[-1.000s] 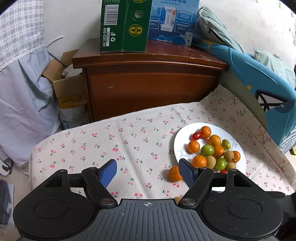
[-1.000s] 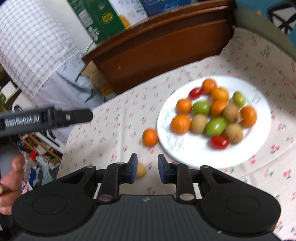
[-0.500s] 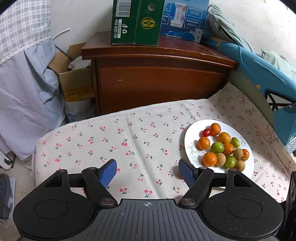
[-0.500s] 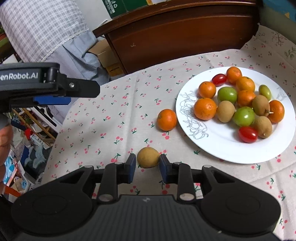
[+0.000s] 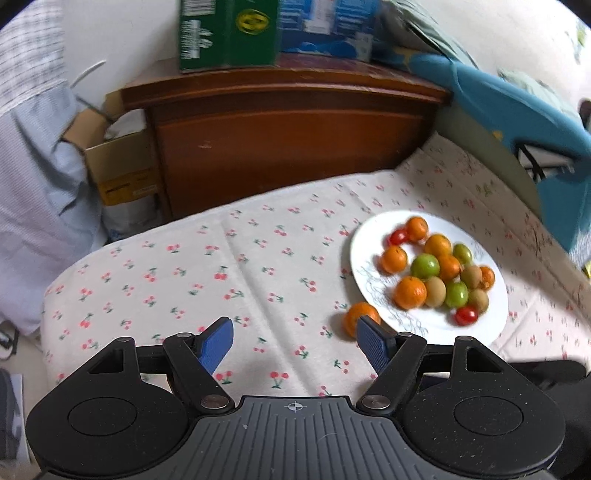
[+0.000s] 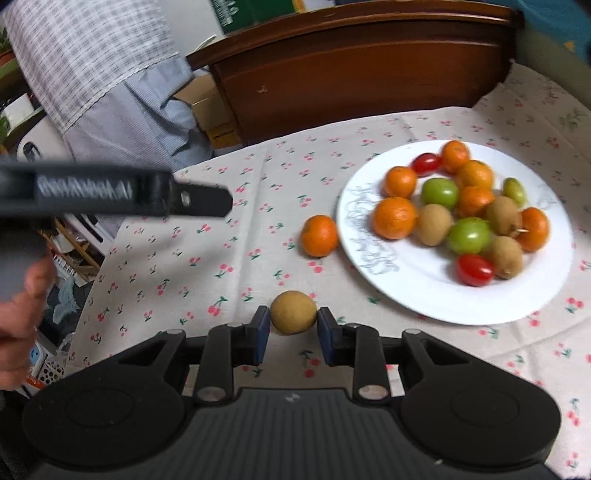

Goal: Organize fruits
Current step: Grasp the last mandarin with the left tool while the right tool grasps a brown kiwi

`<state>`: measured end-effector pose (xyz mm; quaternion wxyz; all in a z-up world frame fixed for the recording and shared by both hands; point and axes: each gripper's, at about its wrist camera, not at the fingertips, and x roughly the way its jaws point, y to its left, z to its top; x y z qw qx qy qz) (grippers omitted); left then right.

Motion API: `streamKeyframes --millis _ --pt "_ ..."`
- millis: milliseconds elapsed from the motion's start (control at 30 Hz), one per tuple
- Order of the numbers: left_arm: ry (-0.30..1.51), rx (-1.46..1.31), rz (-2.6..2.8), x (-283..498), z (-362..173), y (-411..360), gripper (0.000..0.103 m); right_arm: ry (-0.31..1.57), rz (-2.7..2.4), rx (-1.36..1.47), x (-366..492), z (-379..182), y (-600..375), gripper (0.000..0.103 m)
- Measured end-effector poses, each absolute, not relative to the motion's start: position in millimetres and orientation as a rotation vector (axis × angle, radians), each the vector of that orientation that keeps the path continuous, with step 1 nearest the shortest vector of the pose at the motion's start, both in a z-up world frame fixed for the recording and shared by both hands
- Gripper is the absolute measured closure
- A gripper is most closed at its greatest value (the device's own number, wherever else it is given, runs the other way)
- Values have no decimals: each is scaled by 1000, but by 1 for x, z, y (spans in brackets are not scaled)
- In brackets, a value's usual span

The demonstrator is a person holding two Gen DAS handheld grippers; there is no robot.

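Observation:
A white plate (image 6: 424, 295) holds several oranges, green fruits, brown fruits and red tomatoes. One loose orange (image 6: 319, 236) lies on the cherry-print cloth just left of the plate. My right gripper (image 6: 293, 314) is shut on a small brown fruit (image 6: 293, 312), pinched at the very fingertips low over the cloth. My left gripper (image 5: 294, 326) is open and empty above the cloth. The loose orange (image 5: 360, 317) shows just beyond its right fingertip, and the plate (image 5: 369, 236) lies further right. In the right wrist view the left gripper (image 6: 221, 201) reaches in from the left.
A brown wooden cabinet (image 5: 288, 144) stands behind the table, with a green box (image 5: 229, 33) and a blue box on top. A cardboard box (image 5: 118, 170) and hanging fabric are at the left. Blue padded furniture (image 5: 535, 122) rises at the right. A hand (image 6: 22, 314) holds the left gripper.
The left gripper has sunk towards the cloth, and the loose orange is back beside its right fingertip. The brown fruit, earlier half hidden by the right gripper's left finger, now sits between its fingertips.

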<state>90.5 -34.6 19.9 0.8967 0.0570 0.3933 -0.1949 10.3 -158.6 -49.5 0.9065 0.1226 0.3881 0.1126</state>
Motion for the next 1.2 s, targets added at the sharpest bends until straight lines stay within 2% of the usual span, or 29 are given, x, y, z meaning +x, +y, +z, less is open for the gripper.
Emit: streamKeyframes --millis 233,600,767,867,1000,1200 --pt "762 279 -516 85 -2 -58 29 803 206 293 -2 -47 -182 75" --pt "724 355 -633 93 -22 -81 33 813 171 349 -10 -49 -203 75" --pt "728 383 -677 104 -32 -84 48 822 172 368 -11 -51 -206 75" --pt "730 381 -710 110 -36 -85 54 823 175 374 -10 -53 -207 75" --pt "718 408 -756 112 -39 -89 56 829 176 386 -9 -54 -208 75" --pt "723 391 -782 110 -38 -89 72 838 172 397 -7 -56 -208 75"
